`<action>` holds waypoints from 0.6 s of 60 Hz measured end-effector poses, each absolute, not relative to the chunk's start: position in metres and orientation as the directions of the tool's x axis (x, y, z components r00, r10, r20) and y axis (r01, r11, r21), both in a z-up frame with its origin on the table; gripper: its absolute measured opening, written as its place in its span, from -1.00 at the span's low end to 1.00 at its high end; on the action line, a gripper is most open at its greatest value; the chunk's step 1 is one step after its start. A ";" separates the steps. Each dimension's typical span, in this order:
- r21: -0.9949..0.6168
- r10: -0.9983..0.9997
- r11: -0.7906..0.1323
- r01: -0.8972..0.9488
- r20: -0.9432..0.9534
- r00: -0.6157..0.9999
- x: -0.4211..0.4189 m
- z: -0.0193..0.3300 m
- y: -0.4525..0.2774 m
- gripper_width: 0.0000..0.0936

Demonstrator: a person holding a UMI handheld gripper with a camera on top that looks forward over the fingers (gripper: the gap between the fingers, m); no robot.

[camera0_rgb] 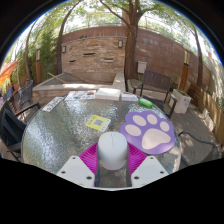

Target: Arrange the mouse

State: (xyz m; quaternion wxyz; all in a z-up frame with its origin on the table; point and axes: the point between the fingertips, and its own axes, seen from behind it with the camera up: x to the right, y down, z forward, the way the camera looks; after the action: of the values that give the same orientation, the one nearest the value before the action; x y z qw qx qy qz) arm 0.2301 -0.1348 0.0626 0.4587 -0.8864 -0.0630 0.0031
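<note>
Near the tabletop's (60, 135) front edge, the gripper (112, 168) clenches the white mouse (112, 149); carry it level onto the paw-print mousepad (149, 130).

White mouse (112, 150) looks like smooth matt plastic, sits between the 2 magenta pads (91, 158), which look like soft ribbed rubber. Gripper (112, 168) finger shells pale, matt plastic. Table (60, 125) top is glass, pebbled texture, glossy with tree reflections. Purple paw-print mouse pad (148, 130) looks matt, cloth-like face. Yellow-green sticky note (97, 122) is paper. Back wall (95, 55) rough brick or block.
</note>
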 end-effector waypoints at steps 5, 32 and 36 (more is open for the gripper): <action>-0.879 0.131 -0.466 0.104 0.047 0.990 0.232 0.130 -0.097 -0.24; -0.788 0.022 -0.616 0.009 -0.006 1.000 0.379 0.031 0.034 -0.22; -0.761 0.033 -0.649 0.024 0.004 0.999 0.381 0.004 0.030 -0.16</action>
State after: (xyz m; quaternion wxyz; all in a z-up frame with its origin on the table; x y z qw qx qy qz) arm 0.3813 0.0300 0.0045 0.4189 -0.9079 -0.0156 0.0051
